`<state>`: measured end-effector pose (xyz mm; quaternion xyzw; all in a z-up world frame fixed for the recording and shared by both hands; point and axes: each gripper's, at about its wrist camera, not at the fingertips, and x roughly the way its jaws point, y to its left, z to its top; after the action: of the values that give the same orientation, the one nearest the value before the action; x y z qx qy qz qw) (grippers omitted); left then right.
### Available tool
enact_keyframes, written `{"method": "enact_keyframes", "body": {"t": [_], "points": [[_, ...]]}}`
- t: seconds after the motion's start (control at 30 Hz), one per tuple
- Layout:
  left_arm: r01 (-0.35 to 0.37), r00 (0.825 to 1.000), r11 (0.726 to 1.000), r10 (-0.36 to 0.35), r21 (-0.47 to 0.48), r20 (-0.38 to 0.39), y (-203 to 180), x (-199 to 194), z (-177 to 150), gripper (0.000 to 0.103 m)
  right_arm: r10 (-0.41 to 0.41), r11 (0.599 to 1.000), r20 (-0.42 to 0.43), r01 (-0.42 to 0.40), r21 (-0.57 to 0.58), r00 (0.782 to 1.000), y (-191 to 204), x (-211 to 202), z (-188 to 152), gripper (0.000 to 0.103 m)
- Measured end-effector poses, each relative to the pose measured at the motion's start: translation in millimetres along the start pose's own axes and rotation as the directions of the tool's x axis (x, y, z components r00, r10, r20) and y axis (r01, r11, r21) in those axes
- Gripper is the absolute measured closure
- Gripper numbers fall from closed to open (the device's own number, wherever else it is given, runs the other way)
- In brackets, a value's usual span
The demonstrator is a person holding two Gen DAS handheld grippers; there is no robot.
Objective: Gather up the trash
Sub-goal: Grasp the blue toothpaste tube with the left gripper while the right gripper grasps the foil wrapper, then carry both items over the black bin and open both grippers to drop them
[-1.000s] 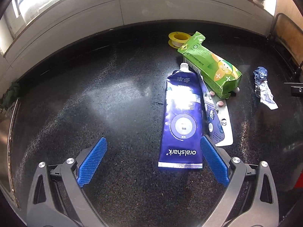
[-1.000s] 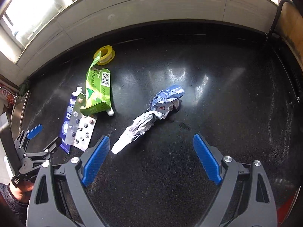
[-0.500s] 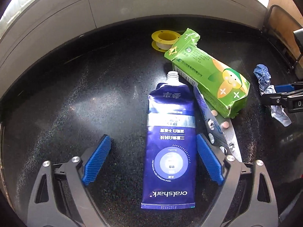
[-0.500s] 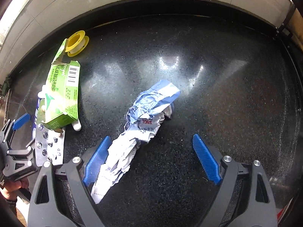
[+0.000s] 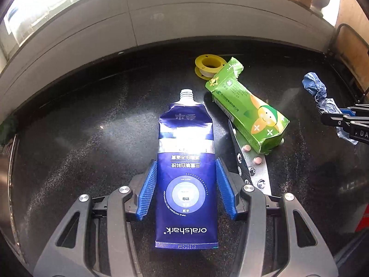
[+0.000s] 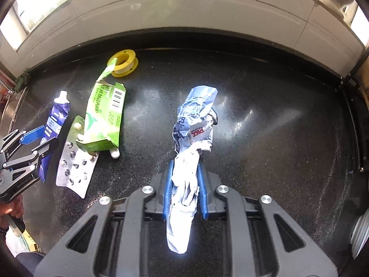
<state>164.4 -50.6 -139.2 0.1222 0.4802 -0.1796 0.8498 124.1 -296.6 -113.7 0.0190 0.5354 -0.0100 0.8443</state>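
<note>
A dark blue toothpaste tube (image 5: pixel 186 138) lies flat on the black counter (image 5: pixel 80 138), neck pointing away. My left gripper (image 5: pixel 186 168) straddles it, jaws closing, with both blue pads against the tube's long edges. In the right wrist view a crumpled blue-and-white wrapper (image 6: pixel 196 124) runs lengthwise between the jaws of my right gripper (image 6: pixel 185 165). Those jaws are closing and the pads squeeze its white lower part. The left gripper (image 6: pixel 41 140) also shows at that view's left edge, around the tube (image 6: pixel 55 120).
A torn green carton (image 5: pixel 249 113) lies on a silver blister pack (image 5: pixel 253 166) just right of the tube. A yellow tape spool (image 5: pixel 208 65) sits behind them. A pale wall borders the counter's far side. A hand (image 6: pixel 11 207) holds the left gripper.
Both grippers moved forward over their items and narrowed their jaws. The left pads now meet the tube's edges and the right pads clamp the wrapper.
</note>
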Motion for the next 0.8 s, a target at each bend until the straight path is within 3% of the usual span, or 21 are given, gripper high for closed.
{"method": "enact_keyframes", "body": {"t": [0.3,0.6,0.8], "points": [[-0.066,0.996,0.990,0.072,-0.127,0.046,-2.4,-69.4,-9.5,0.053,0.088,0.985,0.094,-0.073,-0.154,0.992,30.6,-59.2,-5.2,0.083],[-0.140,0.987,0.969,0.154,-0.205,0.053,-0.3,-101.4,-40.1,0.053,0.147,0.959,0.102,-0.117,-0.258,0.984,49.1,-82.3,-14.7,0.083],[-0.179,0.977,0.943,0.203,-0.280,0.060,11.9,-127.4,-65.6,0.053,0.202,0.925,0.104,-0.155,-0.347,0.974,84.4,-94.7,-16.9,0.083]]}}
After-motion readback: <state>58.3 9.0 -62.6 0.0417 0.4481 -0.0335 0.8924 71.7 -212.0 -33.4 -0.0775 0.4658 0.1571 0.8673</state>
